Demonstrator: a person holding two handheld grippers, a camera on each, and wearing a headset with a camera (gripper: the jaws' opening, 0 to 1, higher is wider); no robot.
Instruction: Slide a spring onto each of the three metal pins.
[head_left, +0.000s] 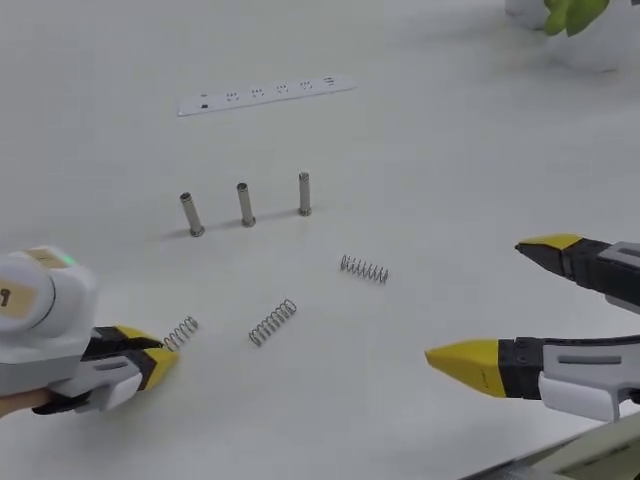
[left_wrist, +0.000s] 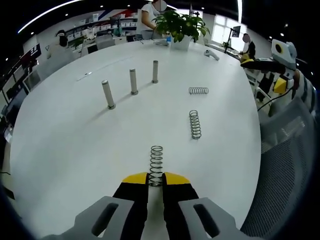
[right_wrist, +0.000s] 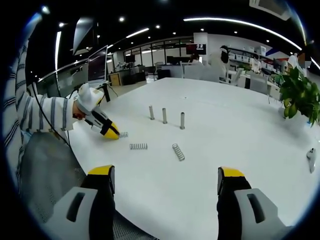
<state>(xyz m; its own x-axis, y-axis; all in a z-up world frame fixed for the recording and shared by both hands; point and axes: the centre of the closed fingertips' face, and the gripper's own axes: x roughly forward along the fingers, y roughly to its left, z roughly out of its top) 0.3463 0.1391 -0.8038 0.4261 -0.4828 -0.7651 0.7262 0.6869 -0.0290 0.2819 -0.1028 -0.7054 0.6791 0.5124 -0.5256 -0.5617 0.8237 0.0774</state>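
Observation:
Three metal pins stand upright in a row on the white table: left pin (head_left: 192, 215), middle pin (head_left: 245, 204), right pin (head_left: 304, 194). All three are bare. Three springs lie flat in front of them. My left gripper (head_left: 158, 358) (left_wrist: 156, 179) is shut on the near end of the left spring (head_left: 181, 332) (left_wrist: 156, 159), which rests on the table. The middle spring (head_left: 272, 322) (left_wrist: 195, 124) and the right spring (head_left: 364, 269) (left_wrist: 198, 90) lie loose. My right gripper (head_left: 478, 300) (right_wrist: 166, 173) hangs wide open near the table's front right, holding nothing, well away from the pins (right_wrist: 164, 115).
A white power strip (head_left: 265, 95) lies behind the pins. A potted plant (head_left: 575, 15) (right_wrist: 300, 97) stands at the far right. The table's front edge (head_left: 560, 445) runs just under my right gripper. A grey chair (left_wrist: 287, 150) is beside the table.

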